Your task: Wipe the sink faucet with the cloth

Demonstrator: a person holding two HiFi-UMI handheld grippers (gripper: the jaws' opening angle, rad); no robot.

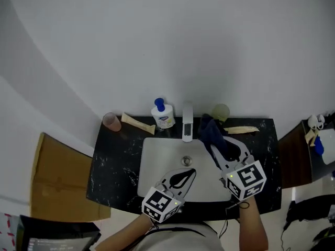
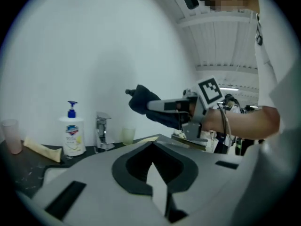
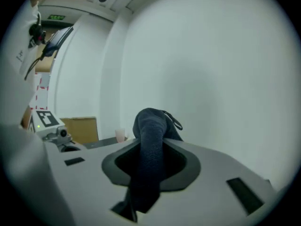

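Closest in, the left gripper [image 1: 191, 171] hangs over the sink [image 1: 152, 166] at six o'clock, jaws together with nothing between them. Over at four o'clock, the right gripper [image 1: 213, 149] is clamped on the dark blue cloth [image 1: 211, 132]. That cloth is up in the air at three o'clock of the faucet [image 1: 187, 123], near it but not touching. The soap bottle [image 1: 163, 114] stands at the faucet's nine o'clock.

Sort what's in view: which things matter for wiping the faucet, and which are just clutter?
Job: faucet, dark cloth, right gripper holding it.
Clutter: soap bottle, pink cup, green cup, left tube, right tube, cardboard box.
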